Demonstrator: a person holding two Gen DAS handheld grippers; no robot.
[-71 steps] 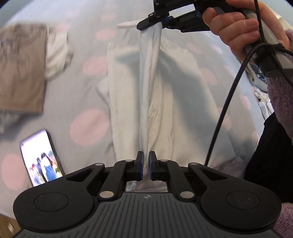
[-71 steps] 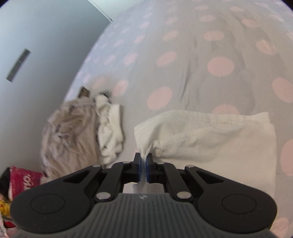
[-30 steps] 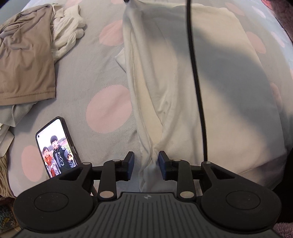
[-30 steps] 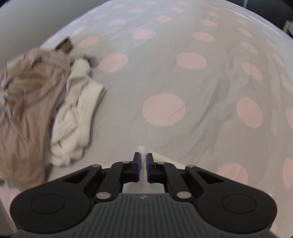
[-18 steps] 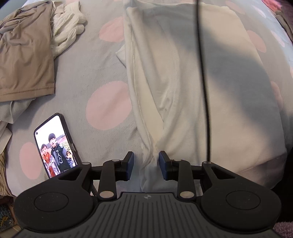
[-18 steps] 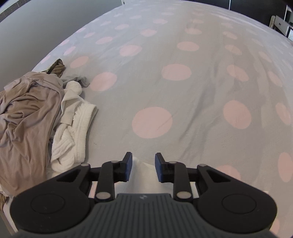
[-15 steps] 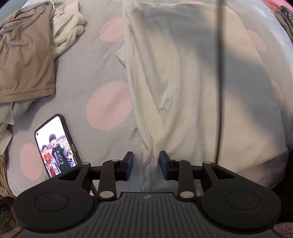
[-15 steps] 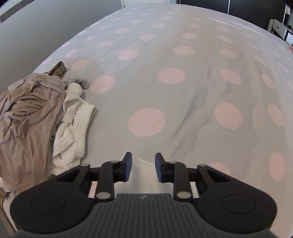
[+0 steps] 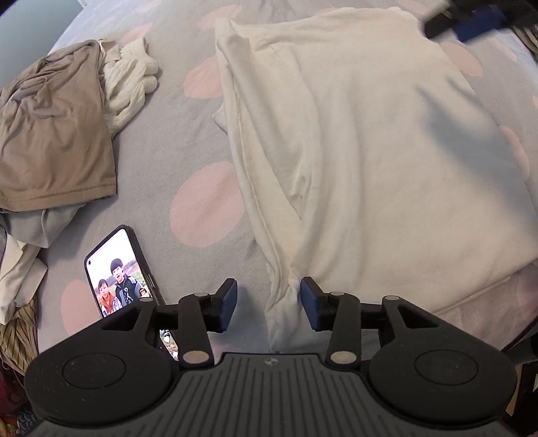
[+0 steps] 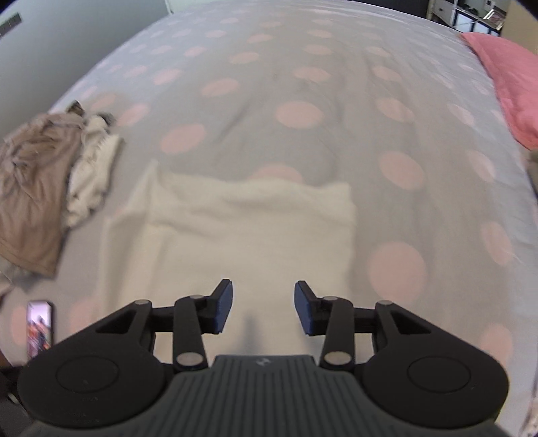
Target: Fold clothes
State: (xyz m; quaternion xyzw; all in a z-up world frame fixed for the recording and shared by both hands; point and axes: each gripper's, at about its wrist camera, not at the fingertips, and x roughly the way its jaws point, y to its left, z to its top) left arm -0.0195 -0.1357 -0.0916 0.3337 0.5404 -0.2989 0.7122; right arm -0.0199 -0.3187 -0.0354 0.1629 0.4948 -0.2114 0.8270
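Note:
A cream white garment (image 9: 363,141) lies folded flat on the grey bed sheet with pink dots (image 9: 205,205). My left gripper (image 9: 268,304) is open, its jaws either side of the garment's near left corner, holding nothing. My right gripper (image 10: 262,307) is open and empty, hovering above the near part of the same garment (image 10: 242,232). The right gripper's blurred tip also shows in the left wrist view (image 9: 470,23), above the garment's far right corner.
A heap of clothes lies left: a tan shirt (image 9: 50,134) and a white knit piece (image 9: 127,84), also in the right wrist view (image 10: 30,188). A phone (image 9: 117,269) with a lit screen lies near my left gripper. A pink pillow (image 10: 507,80) is far right.
Both grippers let go of the garment's fold and opened wide. The garment now lies flat. My right gripper pulled back and up, so the whole garment shows below it.

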